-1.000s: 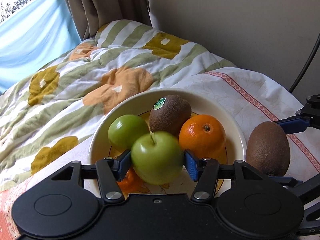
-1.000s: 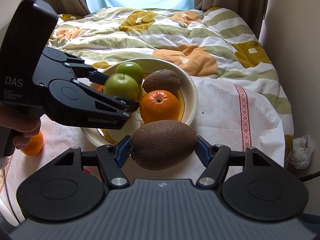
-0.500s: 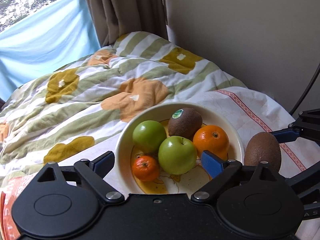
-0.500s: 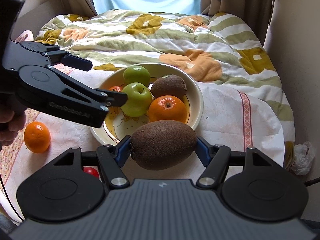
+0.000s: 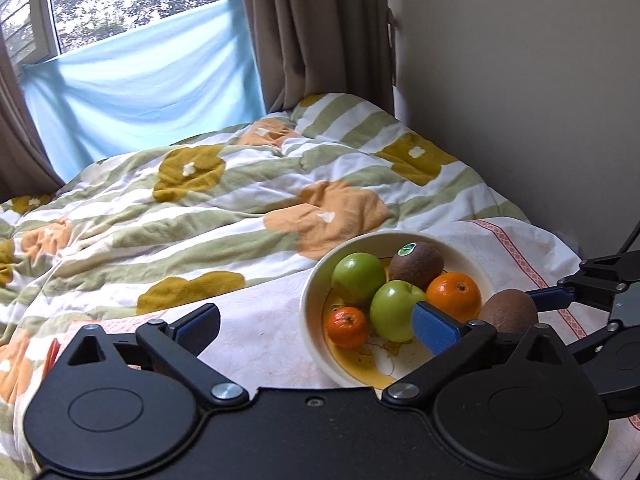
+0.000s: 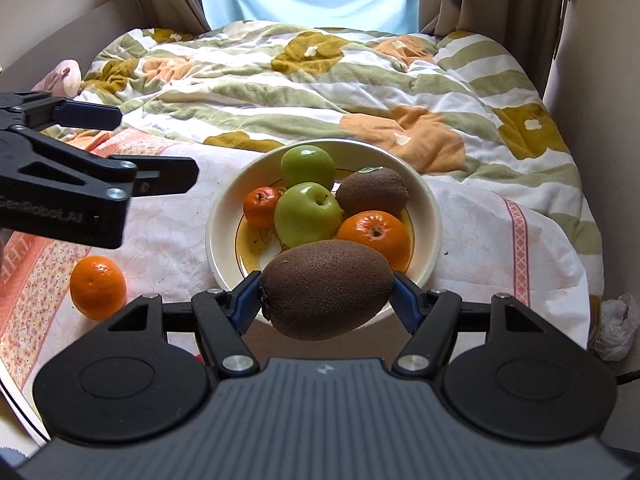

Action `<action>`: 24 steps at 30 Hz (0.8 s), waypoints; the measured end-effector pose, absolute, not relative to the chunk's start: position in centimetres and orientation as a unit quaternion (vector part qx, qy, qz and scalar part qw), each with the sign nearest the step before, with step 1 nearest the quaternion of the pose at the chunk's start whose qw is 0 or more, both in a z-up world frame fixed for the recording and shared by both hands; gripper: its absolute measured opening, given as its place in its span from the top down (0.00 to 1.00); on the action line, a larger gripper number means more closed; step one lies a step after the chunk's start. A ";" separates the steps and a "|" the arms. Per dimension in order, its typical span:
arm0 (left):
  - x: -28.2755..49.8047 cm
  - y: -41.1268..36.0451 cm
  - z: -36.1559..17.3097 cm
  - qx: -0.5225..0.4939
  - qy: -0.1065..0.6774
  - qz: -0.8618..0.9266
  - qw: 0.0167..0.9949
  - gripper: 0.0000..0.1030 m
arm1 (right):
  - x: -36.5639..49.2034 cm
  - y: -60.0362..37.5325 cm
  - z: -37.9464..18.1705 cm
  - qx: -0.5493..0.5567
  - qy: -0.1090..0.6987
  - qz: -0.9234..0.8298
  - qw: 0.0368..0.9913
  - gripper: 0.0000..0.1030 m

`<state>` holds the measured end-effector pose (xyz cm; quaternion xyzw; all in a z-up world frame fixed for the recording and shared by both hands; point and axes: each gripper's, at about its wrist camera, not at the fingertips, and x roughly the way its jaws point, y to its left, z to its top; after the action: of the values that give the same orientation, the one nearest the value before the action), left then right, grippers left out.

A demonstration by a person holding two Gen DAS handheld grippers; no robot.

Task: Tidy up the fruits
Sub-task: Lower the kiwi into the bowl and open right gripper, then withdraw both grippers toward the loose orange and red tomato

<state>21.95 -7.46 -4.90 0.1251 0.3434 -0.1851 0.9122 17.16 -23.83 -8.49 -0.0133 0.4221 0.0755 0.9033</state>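
A cream bowl (image 6: 224, 216) on the white cloth holds two green apples (image 6: 308, 216), a stickered kiwi (image 6: 372, 196), an orange (image 6: 374, 236) and a small tangerine (image 6: 261, 206). My right gripper (image 6: 326, 294) is shut on a large brown kiwi (image 6: 328, 276), hanging just over the bowl's near rim. My left gripper (image 5: 310, 316) is off to the bowl's left, above the cloth; its jaws are opening wide, with nothing between them. It also shows in the right wrist view as the left gripper (image 6: 158, 146). A loose orange (image 6: 97, 282) lies on the cloth below it.
A striped flowered quilt (image 6: 320, 92) covers the bed behind the bowl. A beige wall (image 5: 520, 100) and curtain (image 5: 320, 28) close the right side. A crumpled white bag (image 6: 614, 326) lies at the far right, past the cloth's edge.
My left gripper let go of the front green apple, which now rests in the bowl. It opened wide and drew back up and leftward. The right gripper barely moved with its kiwi.
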 end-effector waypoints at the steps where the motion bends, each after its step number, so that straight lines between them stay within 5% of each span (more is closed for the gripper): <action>1: 21.8 -7.2 -5.0 0.124 0.345 -0.182 0.912 0.00 | 17.4 -23.6 -8.7 -0.013 0.425 0.072 0.902 0.20; 19: 21.2 -4.0 -7.6 0.095 0.373 -0.155 0.910 0.00 | 20.8 -21.7 -12.5 0.052 0.468 0.017 0.882 0.19; 22: 21.1 -3.7 -7.8 0.091 0.378 -0.154 0.908 0.00 | 20.6 -21.9 -12.5 0.067 0.464 0.006 0.883 0.00; 24: 21.0 -3.6 -7.9 0.091 0.378 -0.154 0.908 0.00 | 20.4 -22.3 -12.0 0.086 0.455 0.004 0.886 0.00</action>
<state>21.03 -3.64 -7.86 0.0914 0.3782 -0.1543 0.9082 20.39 -22.28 -12.03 0.0856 0.4548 0.0042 0.8864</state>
